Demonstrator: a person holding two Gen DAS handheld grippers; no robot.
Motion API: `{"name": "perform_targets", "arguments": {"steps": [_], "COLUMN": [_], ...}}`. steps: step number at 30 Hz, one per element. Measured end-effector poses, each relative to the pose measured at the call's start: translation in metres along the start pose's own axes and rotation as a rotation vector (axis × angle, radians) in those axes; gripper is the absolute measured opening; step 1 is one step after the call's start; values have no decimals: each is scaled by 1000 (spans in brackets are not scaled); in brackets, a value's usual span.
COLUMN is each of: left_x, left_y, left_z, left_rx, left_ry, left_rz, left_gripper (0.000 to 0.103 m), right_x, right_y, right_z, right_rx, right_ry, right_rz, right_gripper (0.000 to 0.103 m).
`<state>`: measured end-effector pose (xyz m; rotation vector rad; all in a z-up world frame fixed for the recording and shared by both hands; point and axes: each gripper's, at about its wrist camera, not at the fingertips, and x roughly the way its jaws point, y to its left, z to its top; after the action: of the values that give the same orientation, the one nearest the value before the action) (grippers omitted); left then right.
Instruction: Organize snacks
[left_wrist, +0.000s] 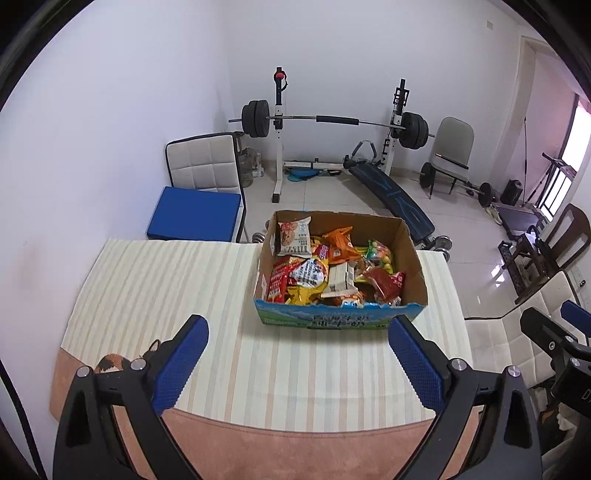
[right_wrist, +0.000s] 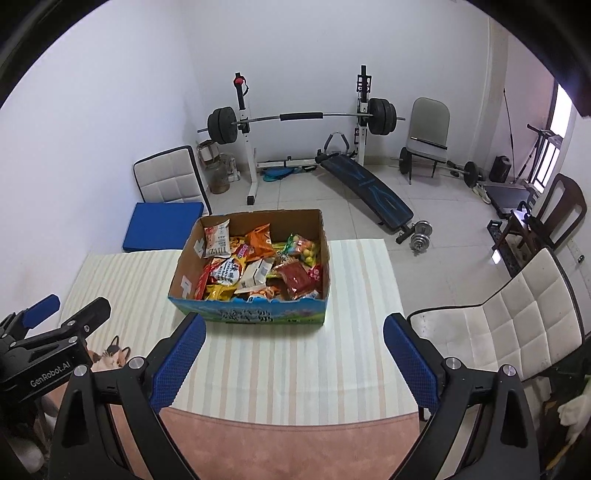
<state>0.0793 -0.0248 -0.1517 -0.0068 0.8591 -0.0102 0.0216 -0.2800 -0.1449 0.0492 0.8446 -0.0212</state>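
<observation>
Both of your jaws stand spread wide with nothing between them: the left gripper (left_wrist: 297, 325) and the right gripper (right_wrist: 294, 323) hang above the near part of the table (left_wrist: 155, 280), each set of blue pads (left_wrist: 183, 363) well apart.

From your left wrist, the cardboard box (left_wrist: 408, 251) sits at about 1 o'clock, just past the fingertips, its printed front wall facing you. From your right wrist the same box (right_wrist: 184, 266) lies at 11 o'clock. It is open at the top and heaped with snack packets (left_wrist: 325, 269): a white pack (left_wrist: 293, 236) leans on the far-left wall, an orange pack (left_wrist: 338, 240) lies toward the back, and a red pack (left_wrist: 384, 284) rests near the front-right corner.

Bare striped cloth (right_wrist: 354, 273) runs to the box's right as far as the table edge at 2 o'clock in the right view, and a wider bare stretch lies at 9 to 10 o'clock in the left view. The box's back wall stands close to the far table edge. A plain pink border (right_wrist: 280, 443) marks the near edge at 6 o'clock.

A white chair (right_wrist: 506, 325) stands just beside the table's right edge, at 3 o'clock from your right wrist. A cat (right_wrist: 110, 356) shows at 8 o'clock there, beside the left gripper's body.
</observation>
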Motion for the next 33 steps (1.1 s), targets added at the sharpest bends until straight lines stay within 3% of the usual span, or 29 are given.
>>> {"name": "perform_targets", "arguments": {"steps": [14, 33], "left_x": [31, 46], "left_y": [-13, -19], "left_z": [18, 24], "left_rx": [43, 57], "left_ry": [-12, 7], "left_rz": [4, -13], "left_gripper": [100, 100], "right_x": [42, 56], "right_y": [0, -1], "right_z": [21, 26], "right_rx": [5, -17], "right_ry": [7, 9], "right_rz": [-26, -52], "right_gripper": [99, 99]}}
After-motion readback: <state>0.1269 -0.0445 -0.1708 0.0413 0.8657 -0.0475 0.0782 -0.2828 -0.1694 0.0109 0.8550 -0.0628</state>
